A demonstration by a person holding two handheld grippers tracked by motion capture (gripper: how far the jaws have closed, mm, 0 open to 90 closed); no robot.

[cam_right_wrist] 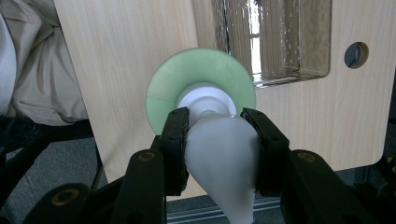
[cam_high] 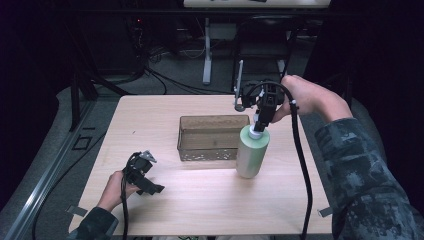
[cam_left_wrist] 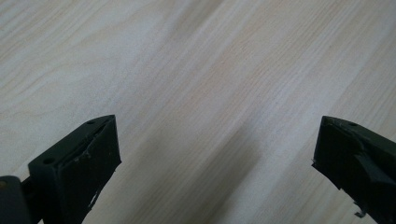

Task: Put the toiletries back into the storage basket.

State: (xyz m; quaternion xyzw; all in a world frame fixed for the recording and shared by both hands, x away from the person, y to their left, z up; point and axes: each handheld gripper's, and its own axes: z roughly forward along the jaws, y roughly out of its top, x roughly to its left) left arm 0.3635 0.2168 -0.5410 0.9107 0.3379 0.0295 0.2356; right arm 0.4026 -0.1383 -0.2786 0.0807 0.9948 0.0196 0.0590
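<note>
Wooden table [cam_high: 200,200]: clear bin [cam_high: 210,137] beside bottle [cam_high: 251,152]

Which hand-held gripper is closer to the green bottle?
The right. The right hand-held gripper is clamped on the white pump top of the green bottle from above. The left hand-held gripper sits open, low over the table, well off to the bottle's left.

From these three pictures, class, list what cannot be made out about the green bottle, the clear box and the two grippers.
- Green bottle: its pump head is covered by the right gripper in both views.
- Clear box: the high view is too small to show any contents; the right gripper view cuts it off.
- Left gripper: in its own view the jaw bases are cut off.
</note>
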